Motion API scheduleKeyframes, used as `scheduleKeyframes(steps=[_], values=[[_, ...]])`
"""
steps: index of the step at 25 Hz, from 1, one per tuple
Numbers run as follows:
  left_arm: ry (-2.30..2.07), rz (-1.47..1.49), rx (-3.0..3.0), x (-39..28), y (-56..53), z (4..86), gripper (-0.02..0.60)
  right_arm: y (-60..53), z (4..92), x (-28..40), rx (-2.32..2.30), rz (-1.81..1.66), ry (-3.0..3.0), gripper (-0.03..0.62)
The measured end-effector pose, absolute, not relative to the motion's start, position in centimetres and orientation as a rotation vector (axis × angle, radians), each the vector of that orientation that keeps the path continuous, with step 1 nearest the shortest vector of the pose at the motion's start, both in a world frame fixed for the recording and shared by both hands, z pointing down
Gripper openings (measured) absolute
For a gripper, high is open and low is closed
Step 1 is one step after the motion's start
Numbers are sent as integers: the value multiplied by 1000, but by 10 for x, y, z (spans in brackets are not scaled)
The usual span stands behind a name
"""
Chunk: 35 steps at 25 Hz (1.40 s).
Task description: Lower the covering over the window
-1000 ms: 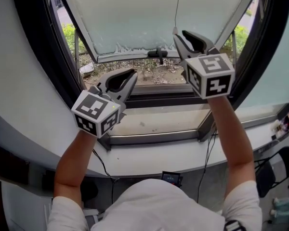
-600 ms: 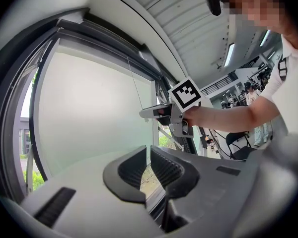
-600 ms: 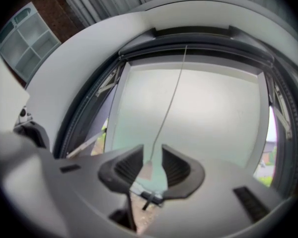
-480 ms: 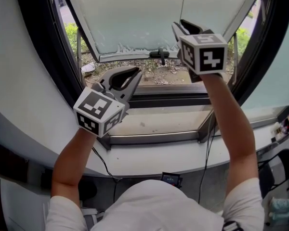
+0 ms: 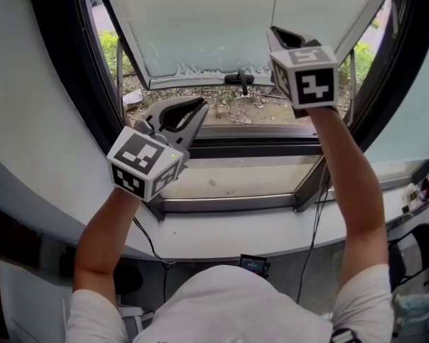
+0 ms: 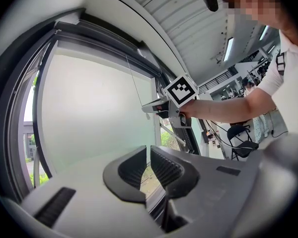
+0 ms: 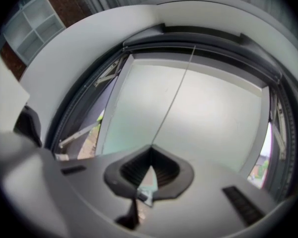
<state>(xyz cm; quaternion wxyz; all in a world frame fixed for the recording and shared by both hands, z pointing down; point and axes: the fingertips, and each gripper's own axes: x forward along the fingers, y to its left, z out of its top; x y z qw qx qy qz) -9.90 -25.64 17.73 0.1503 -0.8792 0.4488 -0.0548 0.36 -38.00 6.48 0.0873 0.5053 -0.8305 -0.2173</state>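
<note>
Blind [image 7: 203, 33] shows only as a dark band along the top of the window, not yet drawn down. Its thin cord [image 7: 174, 98] hangs from there across the pale pane [image 5: 200, 20], which is tilted open outward. The right gripper [image 7: 150, 148], raised high at the right of the window, has just closed its jaws and now pinches the cord between the tips. The left gripper [image 5: 199, 107] is held lower at the left, above the sill [image 5: 236, 236], jaws together and empty.
</note>
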Motion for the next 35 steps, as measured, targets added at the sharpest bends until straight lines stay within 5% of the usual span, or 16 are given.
scheduleKeyframes(steps=[35], values=[[1241, -210, -2552, -88, -258, 194, 31, -368, 109, -5, 1101, -860, -1907, 23]])
